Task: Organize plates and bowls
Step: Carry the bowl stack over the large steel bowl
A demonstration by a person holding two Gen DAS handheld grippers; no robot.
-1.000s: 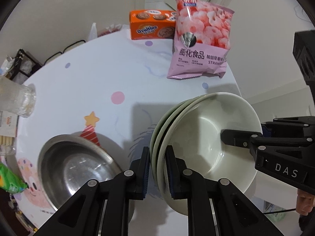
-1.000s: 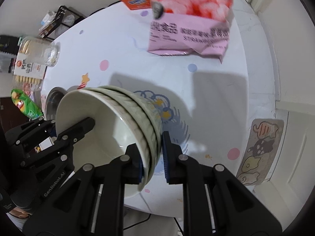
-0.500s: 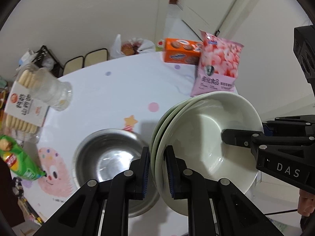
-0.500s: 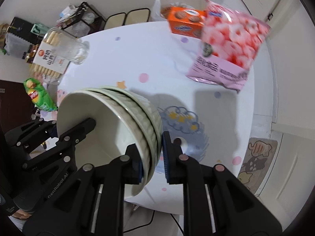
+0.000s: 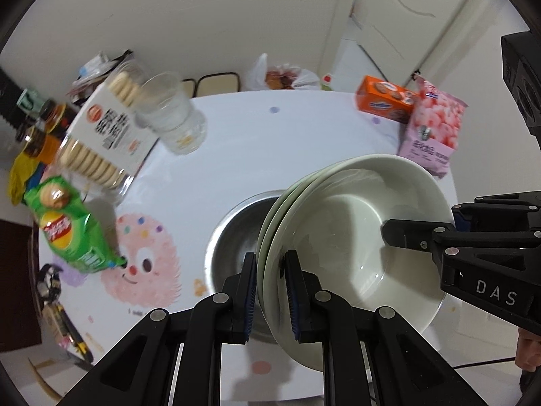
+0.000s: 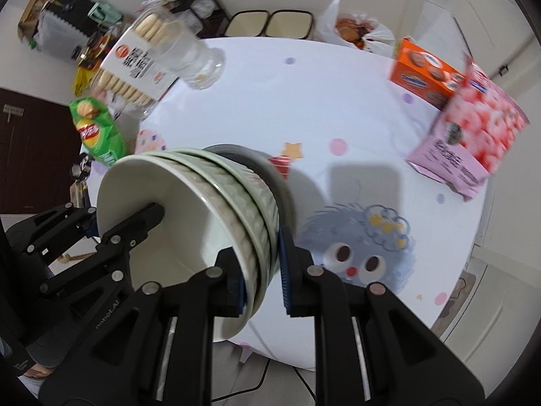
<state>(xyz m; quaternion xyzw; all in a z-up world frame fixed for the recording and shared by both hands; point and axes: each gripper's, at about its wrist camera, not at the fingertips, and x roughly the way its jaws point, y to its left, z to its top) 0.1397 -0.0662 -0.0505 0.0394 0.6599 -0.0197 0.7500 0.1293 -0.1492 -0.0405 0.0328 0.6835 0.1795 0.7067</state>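
Both grippers have carried the stack of bowls (image 5: 355, 237) up and across the surface (image 5: 270, 149) since a second ago, so that the steel bowl (image 5: 236, 247), which lay well off to the left of the left gripper (image 5: 268, 291), now sits directly beneath the stack's left edge.

Going left to right in the left wrist view: a green chip bag (image 5: 71, 226) and a biscuit box (image 5: 104, 132) lie far to the left of the gripper, a glass (image 5: 172, 115) ahead of it, the steel bowl just beyond its fingertips, then the stack itself, and an orange box (image 5: 385, 101) and a pink snack bag (image 5: 432, 128) ahead to the right.

To do this step well, I judge the two hands should keep level with each other and move at one pace, centring the stack over the steel bowl before lowering; any twist between them could pry the nested rims apart.

The left gripper is pressed nearly together, pinching the near rim of the stack, one pad outside and one inside. The right gripper (image 6: 260, 264) is likewise almost closed, pinching the opposite rim across all the nested walls. The stack hangs tilted between them, clear of the surface.
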